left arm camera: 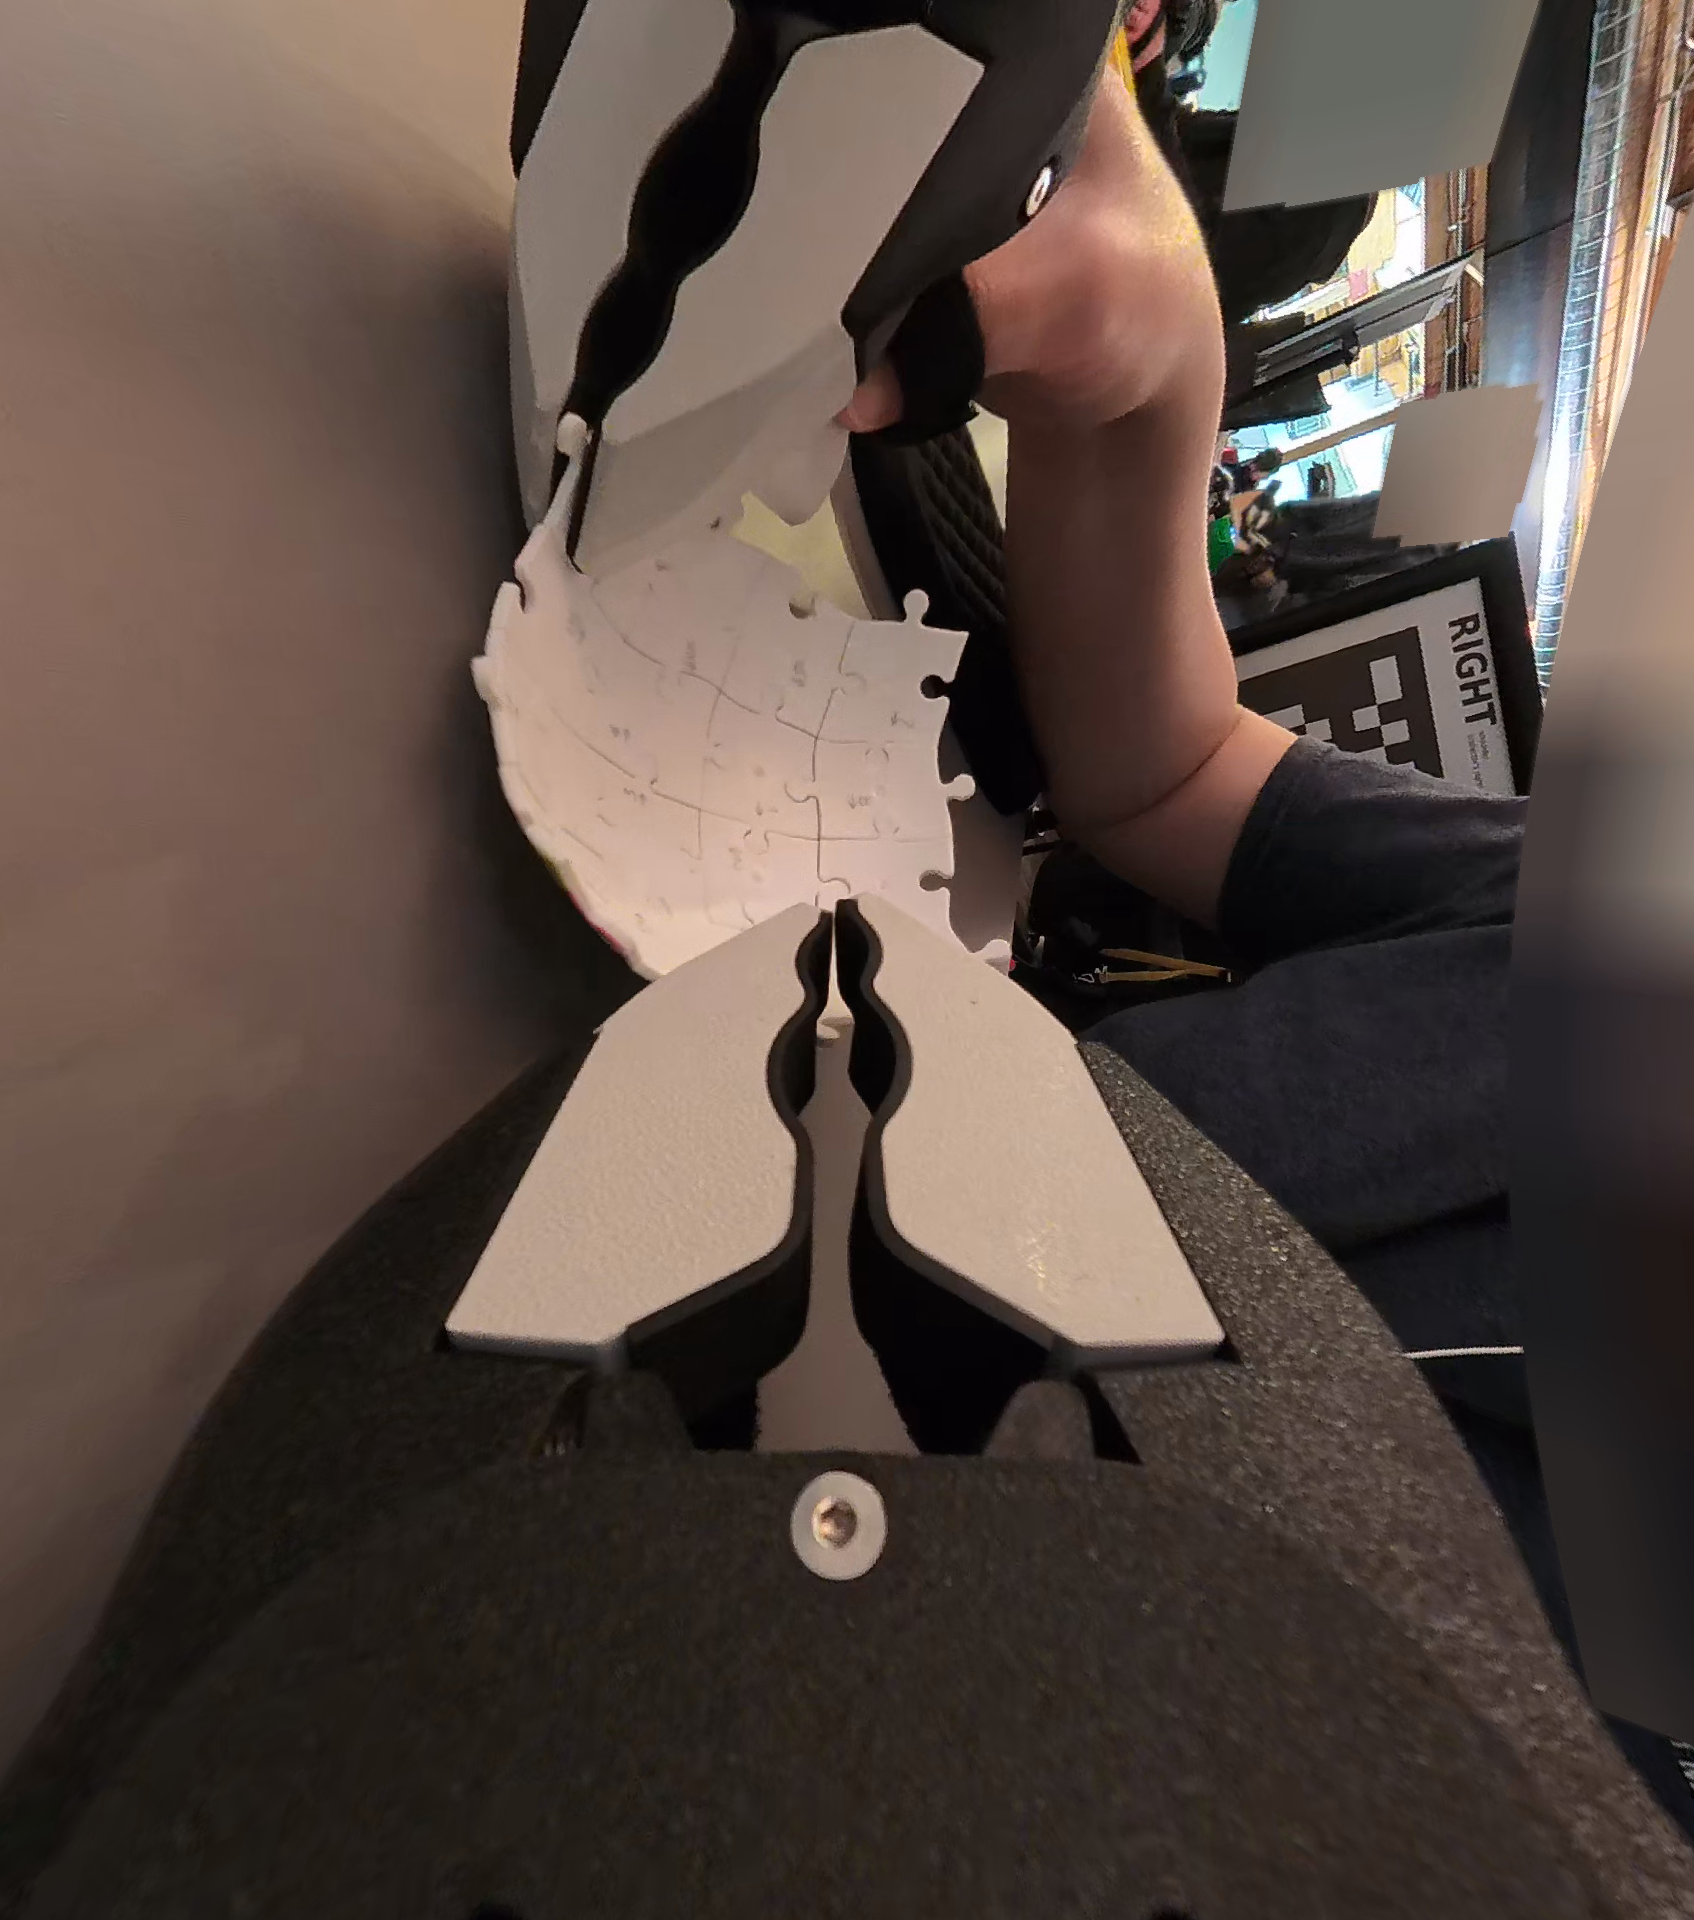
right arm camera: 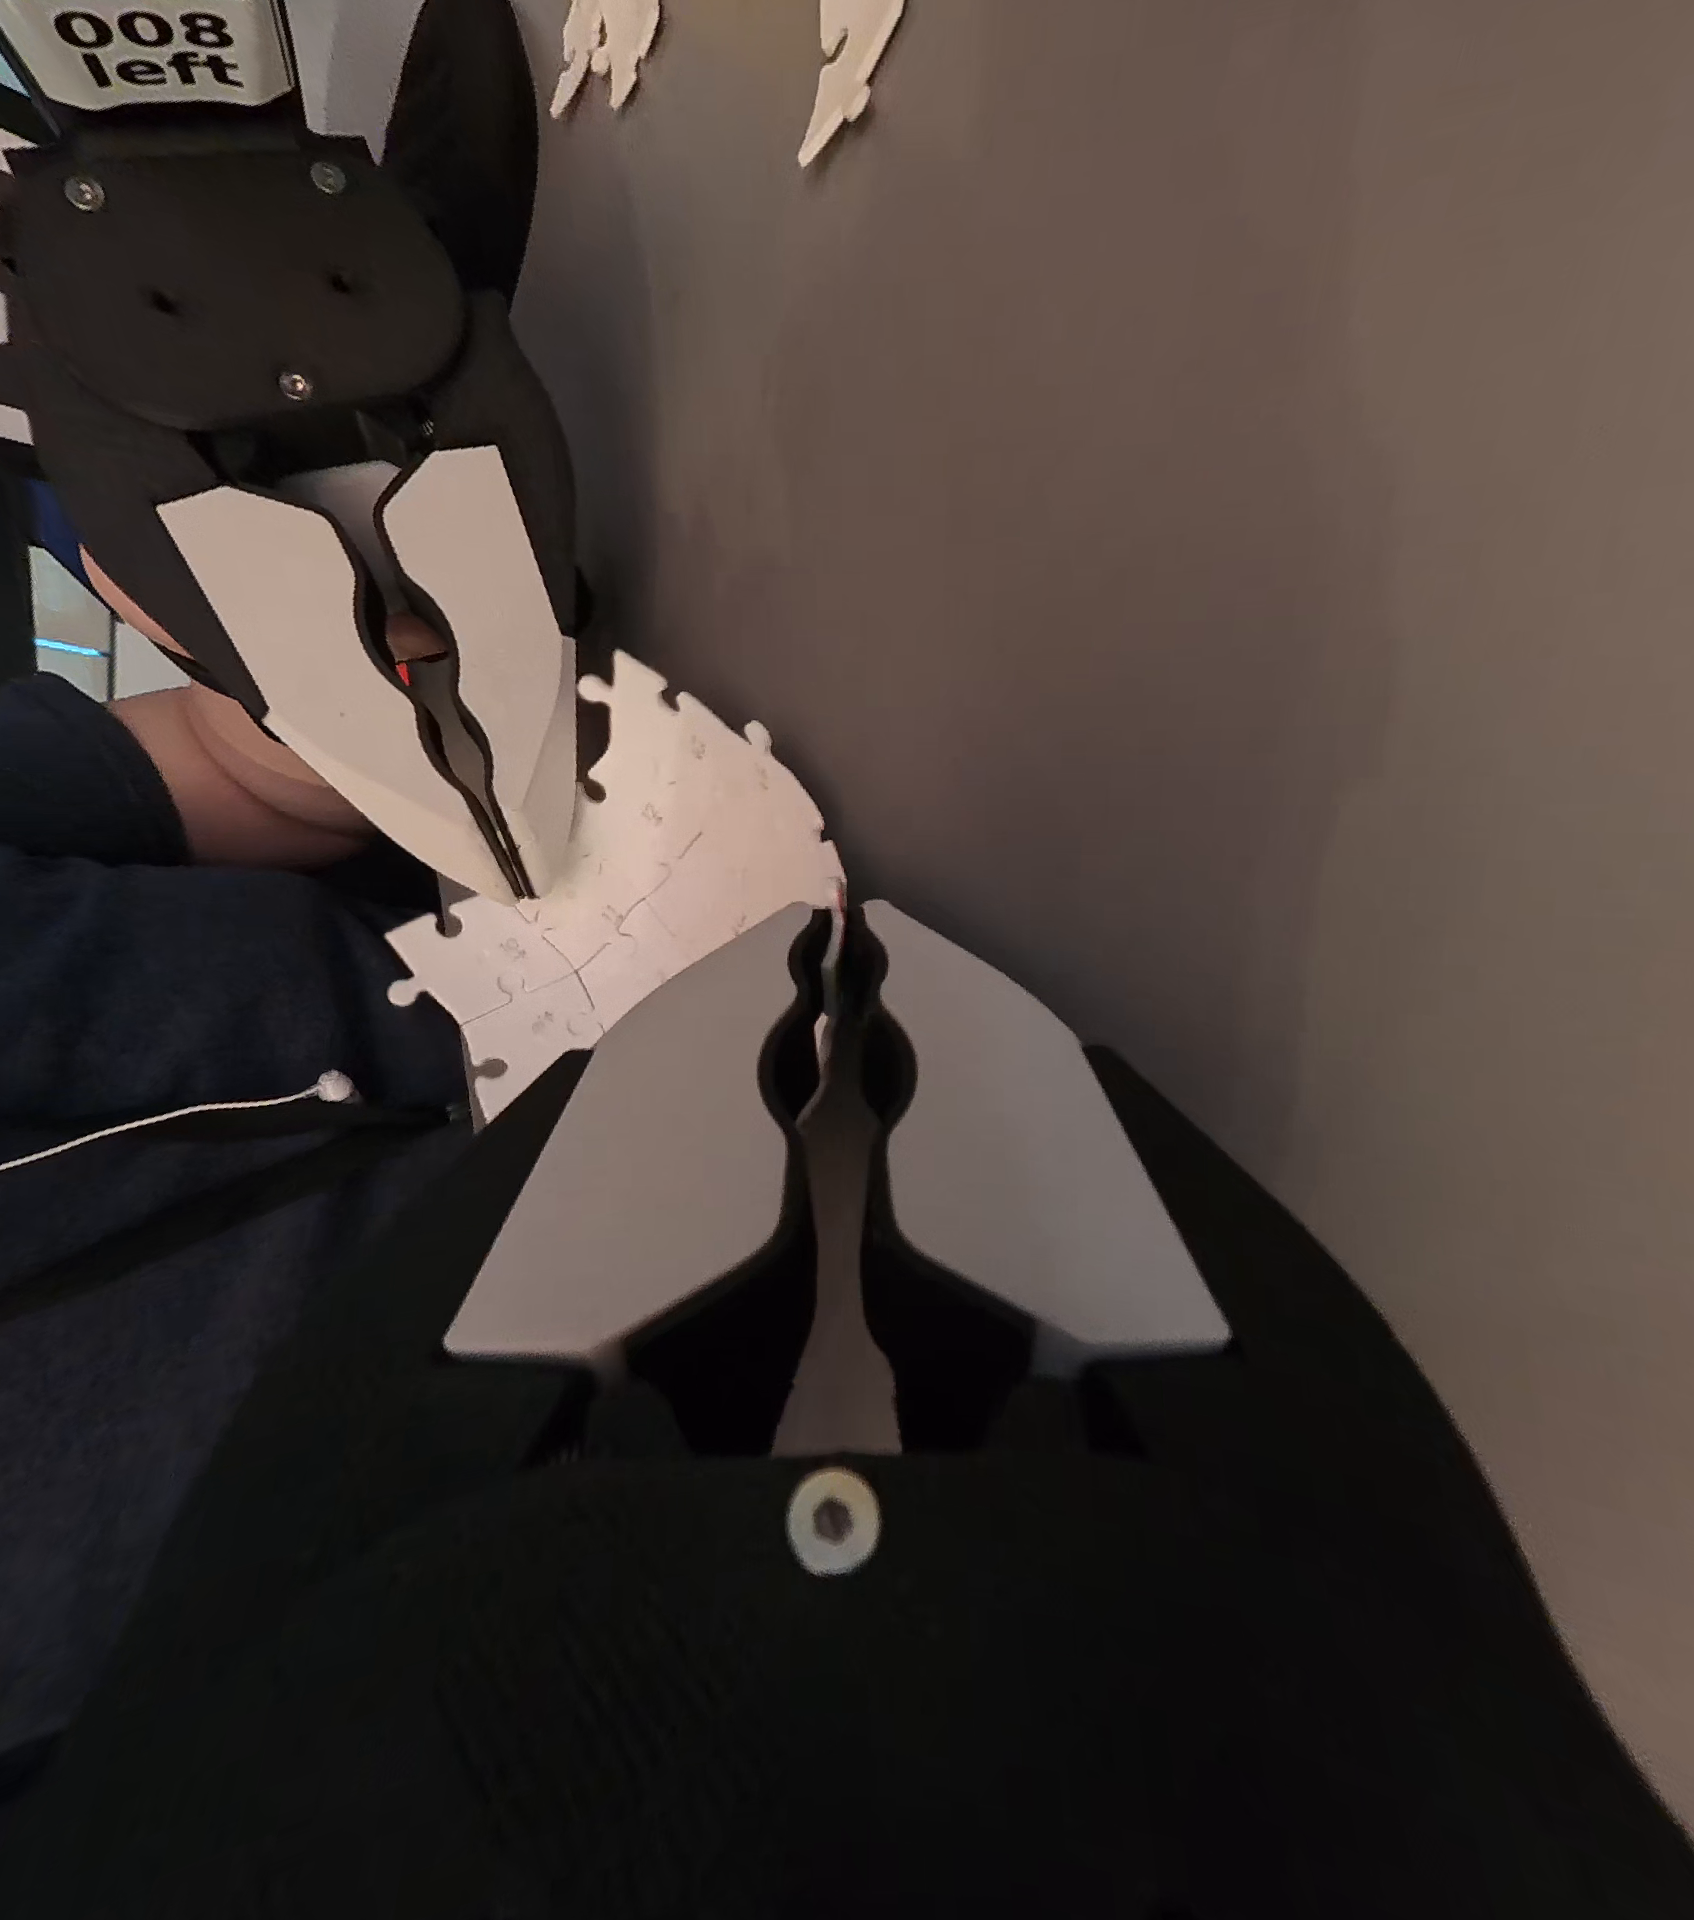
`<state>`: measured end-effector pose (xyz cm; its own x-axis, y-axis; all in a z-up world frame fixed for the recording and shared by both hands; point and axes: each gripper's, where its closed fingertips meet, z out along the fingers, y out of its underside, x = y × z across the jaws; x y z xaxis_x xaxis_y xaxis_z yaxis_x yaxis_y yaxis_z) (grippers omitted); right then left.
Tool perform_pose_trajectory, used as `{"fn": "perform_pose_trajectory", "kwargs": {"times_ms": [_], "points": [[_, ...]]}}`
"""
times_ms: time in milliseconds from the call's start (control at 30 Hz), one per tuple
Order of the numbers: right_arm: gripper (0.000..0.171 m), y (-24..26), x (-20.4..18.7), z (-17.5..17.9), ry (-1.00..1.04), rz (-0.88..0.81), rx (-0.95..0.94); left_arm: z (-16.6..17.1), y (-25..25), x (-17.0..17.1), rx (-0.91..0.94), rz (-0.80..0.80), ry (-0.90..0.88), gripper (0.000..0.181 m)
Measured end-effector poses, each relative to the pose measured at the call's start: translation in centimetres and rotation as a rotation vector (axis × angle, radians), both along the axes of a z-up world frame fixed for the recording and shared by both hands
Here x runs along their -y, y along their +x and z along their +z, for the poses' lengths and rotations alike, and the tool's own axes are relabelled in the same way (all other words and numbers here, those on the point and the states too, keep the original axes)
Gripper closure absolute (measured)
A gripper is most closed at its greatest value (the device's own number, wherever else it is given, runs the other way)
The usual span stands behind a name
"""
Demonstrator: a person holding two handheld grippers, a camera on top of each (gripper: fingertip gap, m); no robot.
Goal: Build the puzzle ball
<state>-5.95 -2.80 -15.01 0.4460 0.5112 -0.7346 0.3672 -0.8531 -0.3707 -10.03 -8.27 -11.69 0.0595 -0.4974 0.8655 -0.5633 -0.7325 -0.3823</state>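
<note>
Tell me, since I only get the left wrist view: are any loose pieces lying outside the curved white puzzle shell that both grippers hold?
Observer: Yes. The right wrist view shows loose white puzzle pieces lying on the grey surface beyond the half-built white puzzle shell, apart from it.
Operator: Anything at the right gripper's own fingertips?
Observer: The right gripper is shut on the shell's rim, and a small red mark shows on that edge just at the tips.
</note>
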Motion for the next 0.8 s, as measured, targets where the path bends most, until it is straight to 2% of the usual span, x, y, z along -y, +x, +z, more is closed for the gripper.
{"fn": "perform_pose_trajectory", "kwargs": {"times_ms": [167,233,400,533,667,733,800], "points": [[0.167,-0.1,0.8,0.0,-0.065,0.016,-0.06,-0.1,0.0,0.4,-0.006,-0.016,-0.005,0.181],[0.155,0.0,1.4,0.5,-0.097,0.031,-0.103,-0.2,0.0,0.5,-0.013,-0.017,-0.001,0.181],[0.151,1.8,2.6,0.1,-0.012,0.108,0.041,-0.2,0.2,0.7,-0.011,-0.019,-0.006,0.181],[0.145,3.0,2.4,0.0,0.127,0.137,0.15,-0.1,0.3,0.9,-0.024,-0.031,0.001,0.181],[0.13,3.8,1.2,0.2,0.28,0.145,0.223,-0.1,0.6,0.9,-0.031,-0.036,-0.003,0.181],[0.132,4.3,0.8,0.6,0.384,0.17,0.27,0.0,0.8,0.8,-0.026,-0.032,-0.008,0.181],[0.145,4.6,0.6,1.3,0.518,0.207,0.297,0.1,1.0,0.7,-0.021,-0.029,-0.013,0.181]]}}
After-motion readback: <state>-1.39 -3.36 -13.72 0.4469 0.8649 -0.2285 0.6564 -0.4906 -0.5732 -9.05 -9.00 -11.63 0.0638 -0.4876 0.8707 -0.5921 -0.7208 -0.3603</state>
